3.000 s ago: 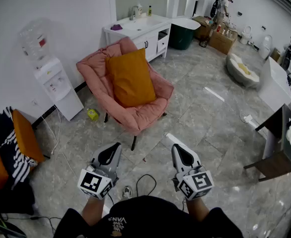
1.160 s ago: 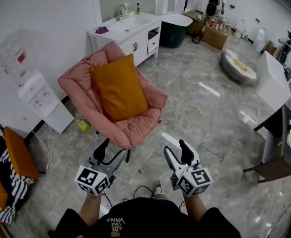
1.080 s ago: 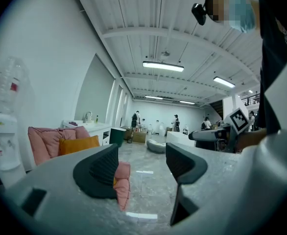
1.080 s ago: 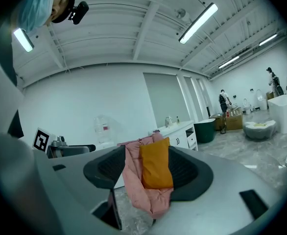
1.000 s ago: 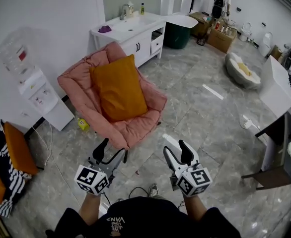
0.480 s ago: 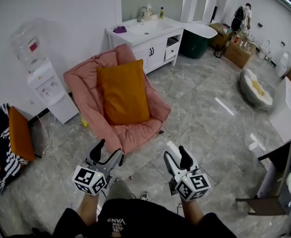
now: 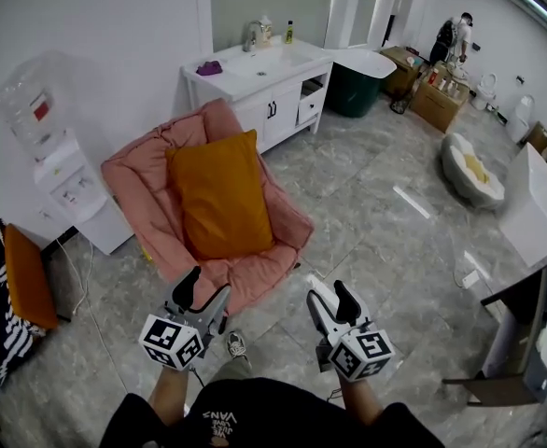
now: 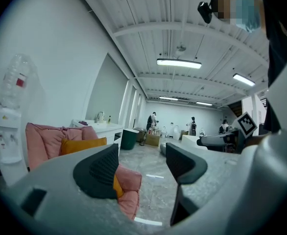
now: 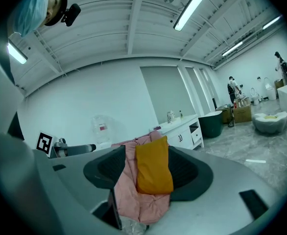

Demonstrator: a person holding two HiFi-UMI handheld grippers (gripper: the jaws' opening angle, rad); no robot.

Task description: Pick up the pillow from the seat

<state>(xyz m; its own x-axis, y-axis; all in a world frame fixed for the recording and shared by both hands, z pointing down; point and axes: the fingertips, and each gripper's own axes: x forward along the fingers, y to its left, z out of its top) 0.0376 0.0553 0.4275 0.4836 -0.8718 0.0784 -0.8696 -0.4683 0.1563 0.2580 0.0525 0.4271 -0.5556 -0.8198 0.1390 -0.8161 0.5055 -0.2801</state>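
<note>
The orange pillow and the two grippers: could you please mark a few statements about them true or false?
1. The orange pillow leans against the back of the pink chair. True.
2. The left gripper is shut on the pillow. False: its jaws stand apart and empty, and the pillow lies untouched on the chair.
3. The right gripper is open and grips nothing. True.
4. In the head view, the water dispenser stands to the right of the chair. False: it stands to the chair's left, against the wall.
</note>
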